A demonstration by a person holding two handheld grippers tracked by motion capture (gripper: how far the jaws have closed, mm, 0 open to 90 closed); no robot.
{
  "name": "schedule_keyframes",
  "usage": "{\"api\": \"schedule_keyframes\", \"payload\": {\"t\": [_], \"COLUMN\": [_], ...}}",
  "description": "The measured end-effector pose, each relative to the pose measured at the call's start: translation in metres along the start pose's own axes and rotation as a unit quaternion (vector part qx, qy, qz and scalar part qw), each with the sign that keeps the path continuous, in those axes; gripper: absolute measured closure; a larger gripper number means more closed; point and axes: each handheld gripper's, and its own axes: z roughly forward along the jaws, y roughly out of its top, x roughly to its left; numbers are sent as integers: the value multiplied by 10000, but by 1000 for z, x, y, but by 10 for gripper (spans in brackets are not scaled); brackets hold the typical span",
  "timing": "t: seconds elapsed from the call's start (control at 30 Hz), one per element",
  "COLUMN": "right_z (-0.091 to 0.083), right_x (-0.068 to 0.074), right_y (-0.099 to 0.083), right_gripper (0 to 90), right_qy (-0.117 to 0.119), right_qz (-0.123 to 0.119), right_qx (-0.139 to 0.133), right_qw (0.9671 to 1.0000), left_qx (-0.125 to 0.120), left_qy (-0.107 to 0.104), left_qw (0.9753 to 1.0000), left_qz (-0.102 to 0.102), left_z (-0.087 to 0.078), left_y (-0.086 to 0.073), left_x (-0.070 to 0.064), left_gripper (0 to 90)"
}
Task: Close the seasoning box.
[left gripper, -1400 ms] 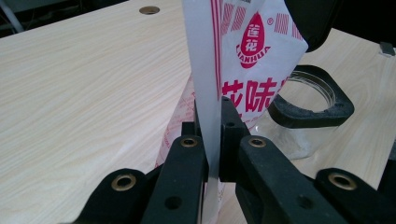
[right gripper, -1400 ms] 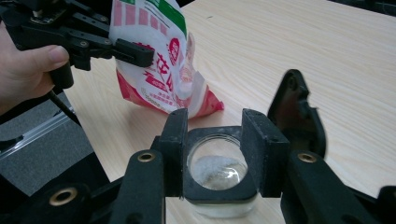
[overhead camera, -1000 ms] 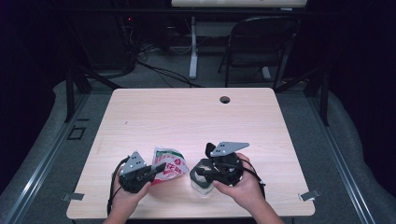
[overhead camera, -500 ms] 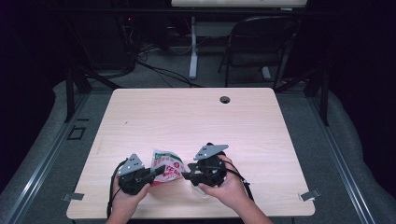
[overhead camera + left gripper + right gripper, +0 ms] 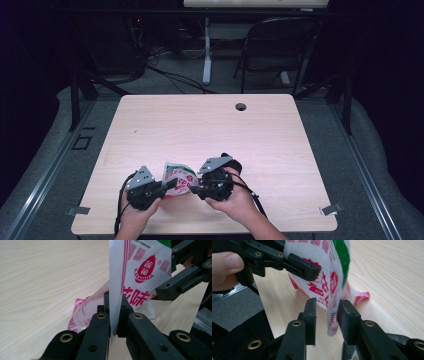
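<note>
A white plastic bag (image 5: 179, 176) printed in red with a green top stands up from the wooden table (image 5: 210, 125) near its front edge. My left gripper (image 5: 171, 184) is shut on the bag's left edge; in the left gripper view the jaws (image 5: 113, 315) pinch a white seam of the bag (image 5: 140, 270). My right gripper (image 5: 196, 189) is at the bag's right side. In the right gripper view its jaws (image 5: 328, 313) stand open, with the lower edge of the bag (image 5: 322, 255) hanging between them, close to the right jaw.
A round cable hole (image 5: 241, 106) lies at the table's far edge. A folding chair (image 5: 280, 45) and cables stand on the floor beyond. The left gripper (image 5: 287, 260) and a thumb (image 5: 227, 265) sit close in the right gripper view.
My right gripper has moved left up to the bag, and its open jaws now straddle the bag's edge. The left gripper kept hold of the bag.
</note>
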Motion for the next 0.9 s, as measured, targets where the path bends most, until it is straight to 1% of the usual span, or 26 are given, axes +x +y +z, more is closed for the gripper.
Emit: {"api": "schedule_keyframes", "payload": {"t": [0.03,0.1,0.17,0.2,0.3,0.33,0.37,0.4,0.43,0.6,0.67,0.7,0.73,0.77,0.8,0.83,0.9], "right_z": [3,5,8,9,12,12,13,13,14,14,14,14,14,13,13,13,13], "right_x": [-1,-1,-3,-4,-4,-4,-5,-5,-6,-7,-7,-7,-7,-8,-8,-9,-9], "right_y": [1,1,1,2,2,2,3,3,3,3,4,4,4,5,5,5,6], "right_gripper": [714,722,743,756,798,798,837,837,875,900,900,900,900,900,900,900,900], "right_qy": [-28,-38,-18,-15,-7,-7,-4,-4,22,29,25,33,34,51,51,57,72], "right_qz": [-14,5,29,35,46,46,51,51,44,21,15,10,18,11,11,25,31], "right_qx": [78,81,150,169,216,216,260,260,287,282,281,284,279,282,282,276,279], "right_qw": [10000,10000,9999,9998,9998,9998,9996,9996,9996,9996,9996,9996,9996,9996,9996,9996,9996], "left_qx": [7,5,15,9,19,19,35,35,37,39,11,16,-1,-7,-25,-50,-73], "left_qy": [-10,-10,-11,-11,-4,-4,-11,-11,5,-15,-18,-16,-18,-4,17,67,71], "left_qw": [10000,10000,10000,10000,10000,10000,10000,10000,10000,9999,9999,9999,9999,9999,9998,9998,9997], "left_qz": [-14,-8,8,-18,35,35,37,37,52,114,114,130,162,155,189,204,228], "left_z": [0,0,0,1,1,1,1,1,1,0,-1,-2,-3,-4,-4,-5,-6], "left_y": [0,0,0,0,0,0,-1,-1,-1,-1,-1,-2,-2,-3,-3,-5,-6], "left_x": [0,0,-1,-1,-1,-1,-2,-2,-2,-2,-2,-2,-1,-1,-1,0,1], "left_gripper": [900,900,900,899,899,900,899,899,899,891,864,864,840,797,797,737,693]}}
